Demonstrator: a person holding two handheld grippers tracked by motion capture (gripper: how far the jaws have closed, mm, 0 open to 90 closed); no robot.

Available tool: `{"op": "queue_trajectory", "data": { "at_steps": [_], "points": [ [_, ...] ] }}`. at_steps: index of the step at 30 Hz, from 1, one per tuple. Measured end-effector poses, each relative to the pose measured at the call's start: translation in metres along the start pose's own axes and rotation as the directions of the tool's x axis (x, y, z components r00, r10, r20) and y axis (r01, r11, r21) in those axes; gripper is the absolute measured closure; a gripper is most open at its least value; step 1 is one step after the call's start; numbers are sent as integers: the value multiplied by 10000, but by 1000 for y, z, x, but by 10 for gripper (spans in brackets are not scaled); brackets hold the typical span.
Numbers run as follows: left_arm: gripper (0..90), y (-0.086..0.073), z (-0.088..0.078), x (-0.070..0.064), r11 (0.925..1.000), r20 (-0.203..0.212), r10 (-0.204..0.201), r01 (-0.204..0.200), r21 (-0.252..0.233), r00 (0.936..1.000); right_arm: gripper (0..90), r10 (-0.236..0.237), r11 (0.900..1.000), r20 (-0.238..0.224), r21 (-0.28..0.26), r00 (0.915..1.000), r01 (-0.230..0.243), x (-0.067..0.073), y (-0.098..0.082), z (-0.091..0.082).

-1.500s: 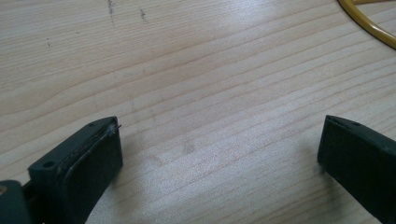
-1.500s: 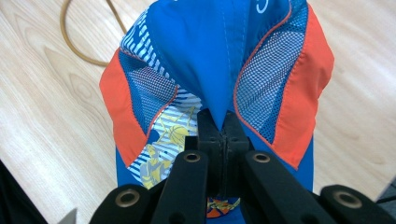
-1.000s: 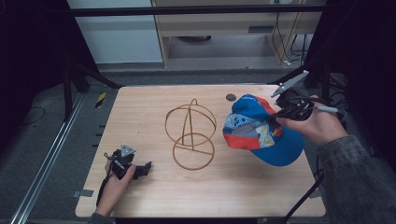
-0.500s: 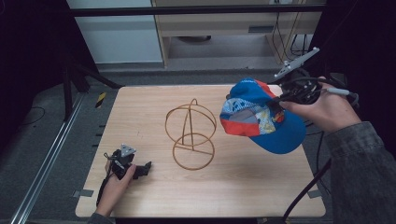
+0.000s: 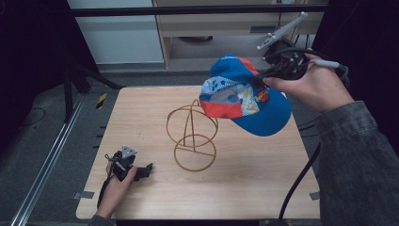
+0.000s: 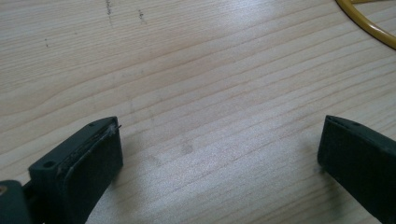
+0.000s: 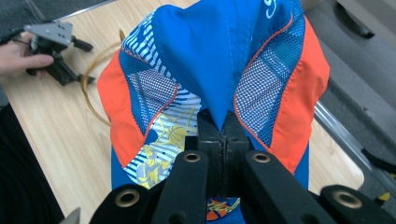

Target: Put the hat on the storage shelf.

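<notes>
Tabletop [image 5: 263,188]: pale wood, w/ gold wire stand [image 5: 192,136] at centre, bare board on near and right sides; dark floor w/ rail at left, shelving beyond far edge. Right gripper [image 5: 259,81], jaws clenched on blue/orange cap [image 5: 240,94], holds it in air just right of and above stand's top. Left gripper [image 5: 141,170] rests at near-left corner, jaws spread wide, nothing between.
</notes>
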State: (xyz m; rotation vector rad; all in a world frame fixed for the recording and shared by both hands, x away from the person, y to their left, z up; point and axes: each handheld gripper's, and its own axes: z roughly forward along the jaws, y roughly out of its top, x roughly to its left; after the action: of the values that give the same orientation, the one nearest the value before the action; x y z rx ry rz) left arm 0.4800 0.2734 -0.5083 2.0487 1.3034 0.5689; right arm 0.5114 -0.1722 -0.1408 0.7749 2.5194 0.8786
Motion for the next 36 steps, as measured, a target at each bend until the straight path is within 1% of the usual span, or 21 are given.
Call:
{"op": "queue_trajectory", "data": {
  "at_steps": [5,10,14,19,24,27,30,36],
  "points": [
    [0,0,0,0,10000,0,-17,17,-14,10000,898,-188,9995,-179,-277,9997,183,7,21,4],
    [0,0,0,0,10000,-10,-4,4,-15,10000,898,-296,9986,-458,-461,9985,275,15,37,11],
    [0,0,0,0,10000,-13,6,-6,-13,10000,898,-487,9981,-674,-413,9965,460,25,48,25],
    [0,0,0,0,10000,-5,10,-10,-3,10000,898,-751,9968,-1002,-342,9921,720,38,59,47],
    [0,0,0,0,10000,-10,7,-7,-10,10000,898,-910,9958,-1258,-218,9879,890,50,67,68],
    [0,0,0,0,10000,-11,9,-9,-8,10000,898,-978,9952,-1384,-172,9855,964,54,70,77],
    [0,0,0,0,10000,-20,6,-6,-14,10000,898,-1007,9949,-1426,-129,9847,999,56,72,81],
    [0,0,0,0,10000,-22,10,-10,-10,10000,898,-1078,9941,-1442,-48,9837,1082,59,74,82]
  ]
}}
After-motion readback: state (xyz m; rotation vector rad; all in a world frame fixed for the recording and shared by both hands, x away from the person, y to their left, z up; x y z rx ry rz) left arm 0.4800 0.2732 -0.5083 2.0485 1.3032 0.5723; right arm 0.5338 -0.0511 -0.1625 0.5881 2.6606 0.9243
